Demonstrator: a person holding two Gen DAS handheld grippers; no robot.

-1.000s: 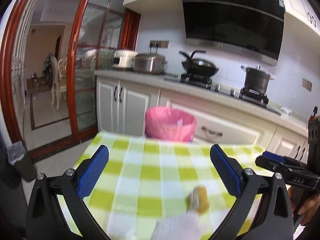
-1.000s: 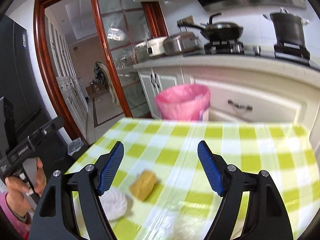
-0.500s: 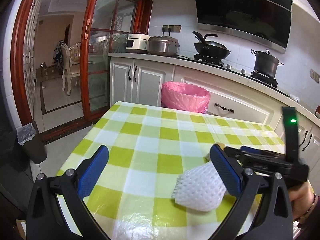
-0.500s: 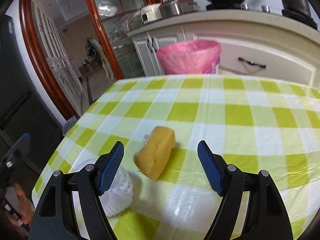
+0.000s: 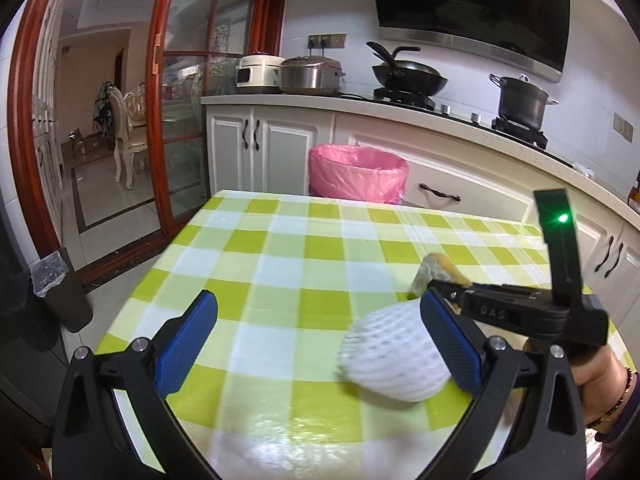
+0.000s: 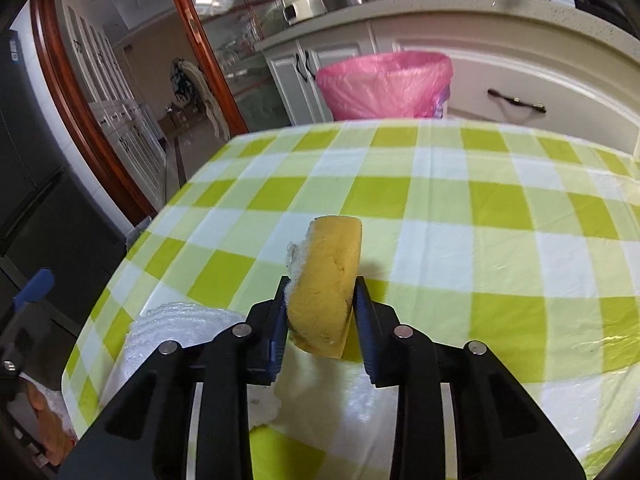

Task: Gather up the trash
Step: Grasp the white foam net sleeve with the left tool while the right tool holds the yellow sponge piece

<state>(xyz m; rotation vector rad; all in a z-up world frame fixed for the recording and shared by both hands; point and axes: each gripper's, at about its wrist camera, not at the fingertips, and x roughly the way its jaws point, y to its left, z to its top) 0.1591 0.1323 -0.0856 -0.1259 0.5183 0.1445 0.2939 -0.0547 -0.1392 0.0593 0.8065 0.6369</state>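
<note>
Closing on the yellow sponge [image 6: 326, 280], the right claw [image 6: 320, 312] pinches it above the bench [image 6: 460, 216]. The left claw [image 5: 320, 348] gapes wide, the white foam net [image 5: 394, 354] touching its right finger.

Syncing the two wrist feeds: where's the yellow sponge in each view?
Left wrist: yellow sponge right of centre, on the checked cloth beyond the white foam net, partly hidden by the right gripper.
Right wrist: sponge at centre, between the fingers of the right gripper, which are closing on it.
Shared landmark: pink-lined bin past the table's far edge.
</note>
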